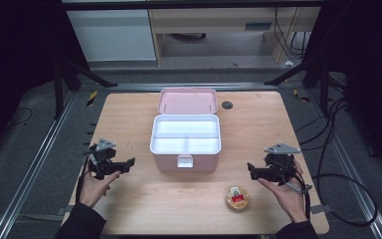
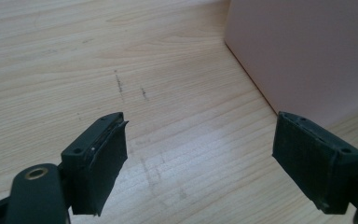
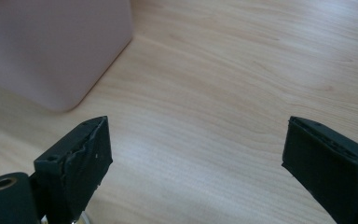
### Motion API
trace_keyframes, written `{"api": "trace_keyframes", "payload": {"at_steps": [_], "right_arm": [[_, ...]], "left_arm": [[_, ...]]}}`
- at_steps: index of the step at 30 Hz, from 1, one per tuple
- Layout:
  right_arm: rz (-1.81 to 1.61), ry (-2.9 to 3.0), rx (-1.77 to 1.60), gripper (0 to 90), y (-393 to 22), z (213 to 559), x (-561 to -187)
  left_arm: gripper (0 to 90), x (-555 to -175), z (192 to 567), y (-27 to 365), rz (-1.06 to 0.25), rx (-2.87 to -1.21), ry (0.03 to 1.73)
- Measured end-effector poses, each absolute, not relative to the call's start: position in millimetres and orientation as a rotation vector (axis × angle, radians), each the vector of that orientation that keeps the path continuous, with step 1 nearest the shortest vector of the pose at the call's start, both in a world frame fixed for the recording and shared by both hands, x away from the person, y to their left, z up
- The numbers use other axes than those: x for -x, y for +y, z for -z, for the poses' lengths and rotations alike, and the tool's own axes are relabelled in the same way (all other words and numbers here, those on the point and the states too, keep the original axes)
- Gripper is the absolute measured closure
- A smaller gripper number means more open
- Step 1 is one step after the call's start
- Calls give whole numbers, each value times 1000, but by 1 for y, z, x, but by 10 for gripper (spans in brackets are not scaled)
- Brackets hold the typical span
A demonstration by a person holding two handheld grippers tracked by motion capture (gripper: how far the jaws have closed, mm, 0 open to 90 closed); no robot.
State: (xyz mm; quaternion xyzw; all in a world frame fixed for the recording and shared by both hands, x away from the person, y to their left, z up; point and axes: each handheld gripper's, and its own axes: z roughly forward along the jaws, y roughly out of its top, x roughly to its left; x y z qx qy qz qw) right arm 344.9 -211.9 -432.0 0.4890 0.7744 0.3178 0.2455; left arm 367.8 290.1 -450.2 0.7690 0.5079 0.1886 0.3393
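Observation:
A pink box (image 1: 185,144) stands open in the middle of the wooden table (image 1: 129,199), its lid tilted back and a white divided tray inside. A small round container (image 1: 237,197) with a red label lies near the front edge, right of centre. My left gripper (image 1: 129,163) hovers left of the box, open, with nothing between its jaws (image 2: 198,154); the box's pink wall (image 2: 307,56) shows at upper right. My right gripper (image 1: 251,170) hovers right of the box, open and holding nothing (image 3: 196,163), with the box's corner (image 3: 51,51) at upper left.
A dark round grommet (image 1: 227,105) sits in the table top behind the box. Black cables (image 1: 338,164) trail off the table's right side. Metal rails and dark frame legs flank the table.

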Motion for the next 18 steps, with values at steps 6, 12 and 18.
{"api": "trace_keyframes", "payload": {"at_steps": [6, 12, 18], "right_arm": [[-834, 2212, -1307, 88, -200, 438, -337], [-800, 2284, -1338, 80, -183, 444, -328], [-697, 2387, -1283, 109, -166, 457, -320]], "left_arm": [[183, -366, 454, 287, -497, -2026, 1327], [180, -363, 454, 286, -516, -2058, 1306], [180, -362, 454, 285, -527, -2075, 1303]]}}
